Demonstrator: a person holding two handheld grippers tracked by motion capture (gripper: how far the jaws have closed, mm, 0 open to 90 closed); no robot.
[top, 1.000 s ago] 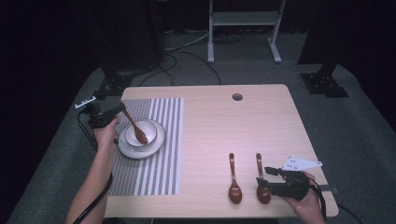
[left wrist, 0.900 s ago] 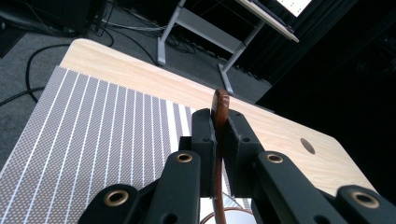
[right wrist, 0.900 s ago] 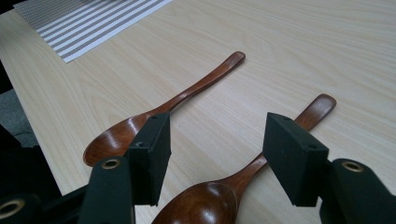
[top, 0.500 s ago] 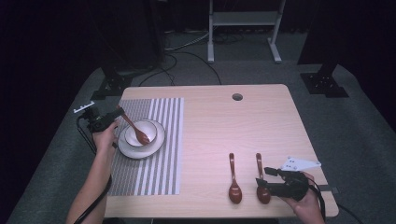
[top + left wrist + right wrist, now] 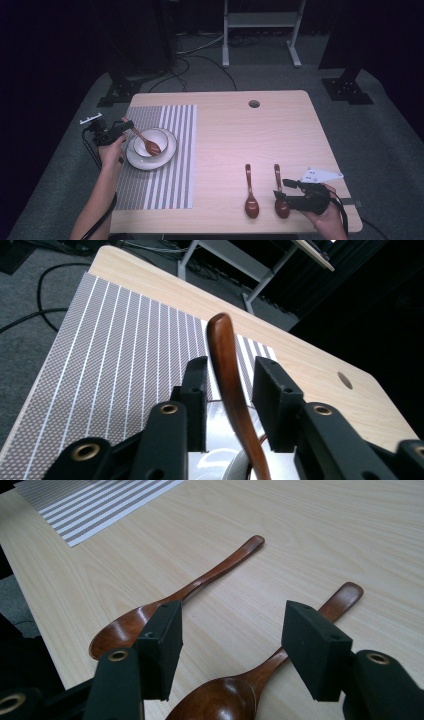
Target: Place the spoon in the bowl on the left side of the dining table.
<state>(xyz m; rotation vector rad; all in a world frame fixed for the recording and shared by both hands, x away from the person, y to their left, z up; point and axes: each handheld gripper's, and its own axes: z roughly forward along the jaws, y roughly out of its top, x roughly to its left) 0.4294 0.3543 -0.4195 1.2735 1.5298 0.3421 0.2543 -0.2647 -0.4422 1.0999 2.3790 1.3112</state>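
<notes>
A brown wooden spoon rests with its head in a white bowl on a white plate, its handle pointing back left. My left gripper sits at the handle's end. In the left gripper view the jaws of this gripper stand open around the handle, with a gap on the right side. Two more wooden spoons lie side by side near the table's front right. My right gripper is open and straddles the neck of the right spoon; the other spoon lies just left of it.
A grey and white striped placemat lies under the plate on the left half of the wooden table. A round cable hole sits near the far edge. Cables and a white stand's legs are on the floor beyond.
My left gripper has backed a little to the left from the bowl, and the spoon has settled lower into it. The right gripper has not moved.
</notes>
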